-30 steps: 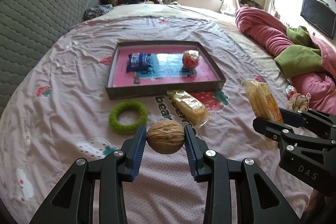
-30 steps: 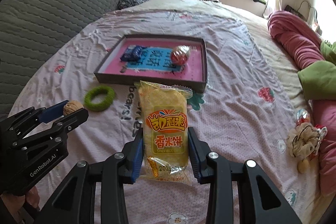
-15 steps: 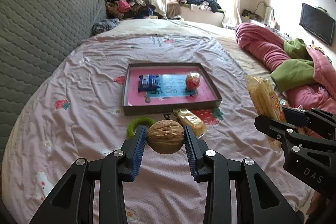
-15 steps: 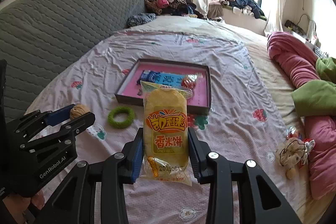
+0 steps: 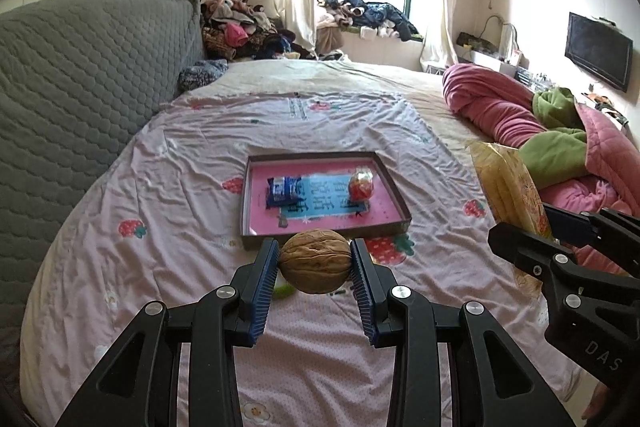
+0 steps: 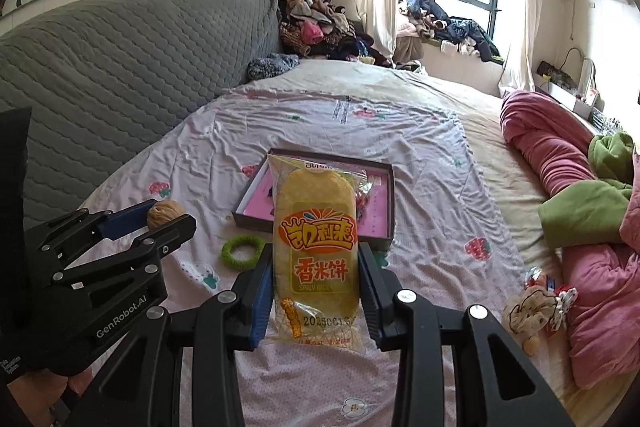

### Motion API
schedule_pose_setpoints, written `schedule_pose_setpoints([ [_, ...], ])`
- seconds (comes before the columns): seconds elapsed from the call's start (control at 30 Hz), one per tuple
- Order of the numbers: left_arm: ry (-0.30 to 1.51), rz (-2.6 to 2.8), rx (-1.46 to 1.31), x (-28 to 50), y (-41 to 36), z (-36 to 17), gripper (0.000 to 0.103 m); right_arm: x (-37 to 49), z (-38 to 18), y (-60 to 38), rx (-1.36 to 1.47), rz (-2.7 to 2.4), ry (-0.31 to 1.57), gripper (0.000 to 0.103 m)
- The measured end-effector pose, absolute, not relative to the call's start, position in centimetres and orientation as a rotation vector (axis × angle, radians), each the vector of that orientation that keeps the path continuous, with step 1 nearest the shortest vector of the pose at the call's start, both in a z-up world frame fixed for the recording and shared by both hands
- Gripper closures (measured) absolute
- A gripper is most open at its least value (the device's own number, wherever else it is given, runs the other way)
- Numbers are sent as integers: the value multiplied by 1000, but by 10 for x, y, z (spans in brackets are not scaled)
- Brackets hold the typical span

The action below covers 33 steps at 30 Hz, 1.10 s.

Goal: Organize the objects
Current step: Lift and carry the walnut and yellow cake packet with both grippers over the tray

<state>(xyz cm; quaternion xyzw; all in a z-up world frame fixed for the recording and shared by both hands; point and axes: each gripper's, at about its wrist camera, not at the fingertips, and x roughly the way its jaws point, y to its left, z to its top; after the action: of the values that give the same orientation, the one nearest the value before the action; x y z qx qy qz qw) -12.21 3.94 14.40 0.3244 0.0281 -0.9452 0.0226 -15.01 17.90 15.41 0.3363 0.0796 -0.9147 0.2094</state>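
Observation:
My left gripper point(image 5: 315, 269) is shut on a brown walnut point(image 5: 314, 261), held above the bed in front of the tray. My right gripper point(image 6: 316, 277) is shut on a yellow rice-cracker packet point(image 6: 316, 227), held upright; it also shows in the left wrist view point(image 5: 510, 189). The pink-lined tray point(image 5: 256, 197) lies on the bed and holds a blue snack packet point(image 5: 283, 190) and a red wrapped ball point(image 5: 361, 183). A green ring point(image 6: 239, 251) lies on the sheet near the tray; the walnut hides most of it in the left wrist view.
A pink and green quilt point(image 6: 572, 187) is heaped along the bed's right side. A small plush toy point(image 6: 530, 309) and a wrapped sweet point(image 6: 536, 277) lie beside it. A grey quilted headboard point(image 5: 80, 75) runs along the left. Clothes are piled by the window point(image 5: 248, 31).
Both grippers have risen and drawn back from the bed with their loads, so the tray looks smaller and farther. The small yellow packet by the tray is now hidden behind the walnut.

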Motion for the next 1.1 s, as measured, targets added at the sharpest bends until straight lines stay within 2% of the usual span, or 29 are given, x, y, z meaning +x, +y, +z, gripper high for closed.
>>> schedule_pose_setpoints([
  [0.33,67,-2933,963,-138,36,166,65,-166,171,179,909,-2545,207,64],
  [1.1,34,-2912,969,-225,23,162,65,-246,171,145,885,-2510,225,64],
])
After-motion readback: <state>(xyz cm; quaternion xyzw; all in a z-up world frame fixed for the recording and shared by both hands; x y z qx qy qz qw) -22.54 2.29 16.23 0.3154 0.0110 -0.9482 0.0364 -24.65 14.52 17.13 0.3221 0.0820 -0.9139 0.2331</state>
